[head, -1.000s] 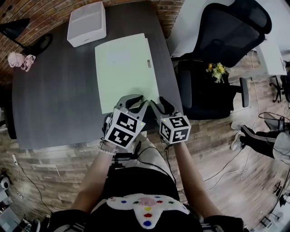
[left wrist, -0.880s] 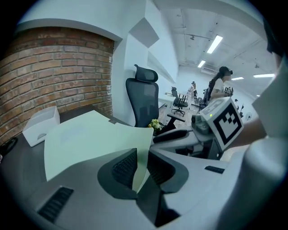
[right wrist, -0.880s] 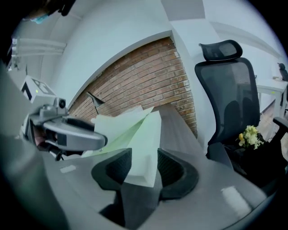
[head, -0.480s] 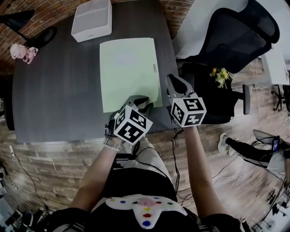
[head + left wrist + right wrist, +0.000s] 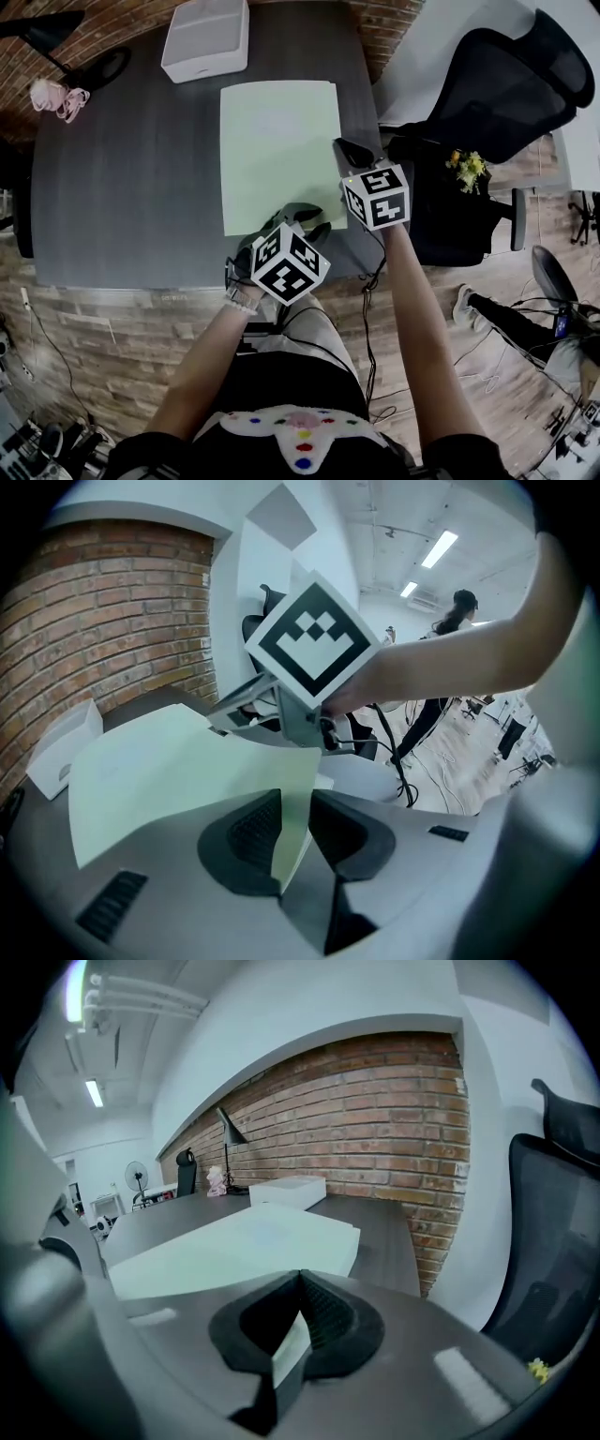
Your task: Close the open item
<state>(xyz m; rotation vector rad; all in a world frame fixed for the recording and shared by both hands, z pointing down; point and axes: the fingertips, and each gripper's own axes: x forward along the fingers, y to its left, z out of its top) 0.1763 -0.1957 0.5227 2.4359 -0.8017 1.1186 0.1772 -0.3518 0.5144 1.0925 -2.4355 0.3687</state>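
Observation:
A pale green folder (image 5: 279, 150) lies flat on the dark table (image 5: 122, 187); it is also seen in the left gripper view (image 5: 159, 771) and the right gripper view (image 5: 244, 1241). My left gripper (image 5: 305, 217) is at the folder's near right corner. Its jaws are opening, and a lifted corner of the cover stands loosely between them (image 5: 295, 822). My right gripper (image 5: 347, 150) sits at the folder's right edge, shut on the thin pale edge of the cover (image 5: 298, 1321).
A white box (image 5: 206, 37) stands at the table's far side. A pink object (image 5: 56, 97) and a black lamp base (image 5: 103, 67) are at the far left. A black office chair (image 5: 497, 84) stands right of the table, close to my right arm.
My right gripper moved from the near edge forward along the folder's right side and shut on its edge. The left gripper stayed at the near corner and its jaws widened.

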